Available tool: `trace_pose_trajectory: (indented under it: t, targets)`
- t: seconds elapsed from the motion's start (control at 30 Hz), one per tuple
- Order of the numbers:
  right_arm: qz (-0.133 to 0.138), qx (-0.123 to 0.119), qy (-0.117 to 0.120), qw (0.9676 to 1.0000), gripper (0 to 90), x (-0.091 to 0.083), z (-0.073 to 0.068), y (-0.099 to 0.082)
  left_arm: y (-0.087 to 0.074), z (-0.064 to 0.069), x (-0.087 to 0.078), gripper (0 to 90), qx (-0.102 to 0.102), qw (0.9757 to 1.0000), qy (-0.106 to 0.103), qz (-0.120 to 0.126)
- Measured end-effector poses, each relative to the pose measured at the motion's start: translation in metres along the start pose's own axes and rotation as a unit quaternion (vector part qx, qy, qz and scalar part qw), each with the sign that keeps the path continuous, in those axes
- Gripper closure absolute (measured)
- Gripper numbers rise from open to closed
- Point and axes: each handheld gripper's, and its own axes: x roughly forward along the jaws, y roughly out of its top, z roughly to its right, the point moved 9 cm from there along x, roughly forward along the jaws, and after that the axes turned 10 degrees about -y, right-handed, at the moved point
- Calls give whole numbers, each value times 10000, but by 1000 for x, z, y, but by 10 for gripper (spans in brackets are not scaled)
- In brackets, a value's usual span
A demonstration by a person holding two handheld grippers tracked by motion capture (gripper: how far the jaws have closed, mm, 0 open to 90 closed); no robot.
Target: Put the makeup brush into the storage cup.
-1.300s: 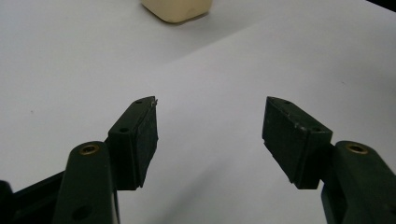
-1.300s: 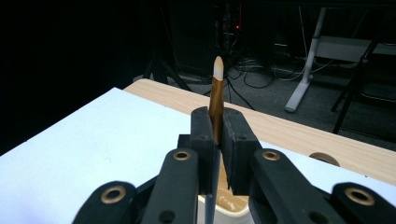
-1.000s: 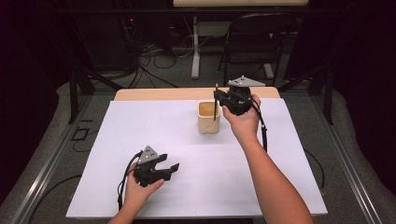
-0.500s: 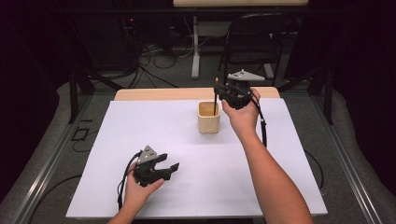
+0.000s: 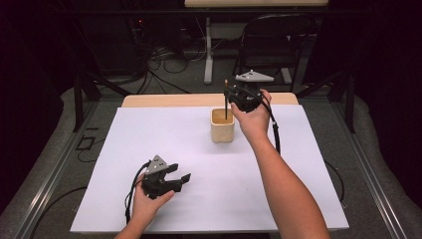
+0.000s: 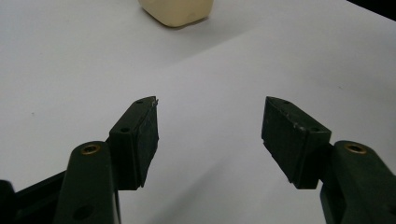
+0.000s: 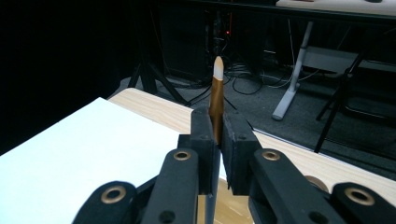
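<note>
A cream square cup [image 5: 222,125] stands on the white sheet [image 5: 174,149] toward the table's back; its base shows at the top of the left gripper view [image 6: 176,10]. My right gripper [image 5: 230,96] hovers over the cup, shut on a thin dark pen [image 5: 226,102] that stands upright with its lower end inside the cup. In the right gripper view the pen's brown, pale-tipped end [image 7: 216,88] rises from between the closed pads of the right gripper [image 7: 218,135]. My left gripper [image 5: 180,178] rests low on the sheet near the front left, open, nothing between its pads [image 6: 140,135].
The wooden table edge [image 5: 169,100] runs behind the sheet. Beyond it are a dark chair [image 5: 271,45], a desk leg [image 5: 209,50] and floor cables [image 5: 164,55]. Metal rails [image 5: 45,184] flank the table on both sides.
My right gripper has lifted slightly with the pen, which stands higher in the cup. The left gripper has not moved.
</note>
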Motion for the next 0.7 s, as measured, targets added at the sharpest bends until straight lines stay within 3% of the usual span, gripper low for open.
trace_pose_trajectory:
  t: [0.4,0.7]
  targets:
    - [-51,-232,-110,9997,840,10,-5,-7,0,0,0,363,-2,10000,5,1]
    - [-113,-246,-170,9995,840,16,-6,-15,0,-1,0,363,-9,10000,8,14]
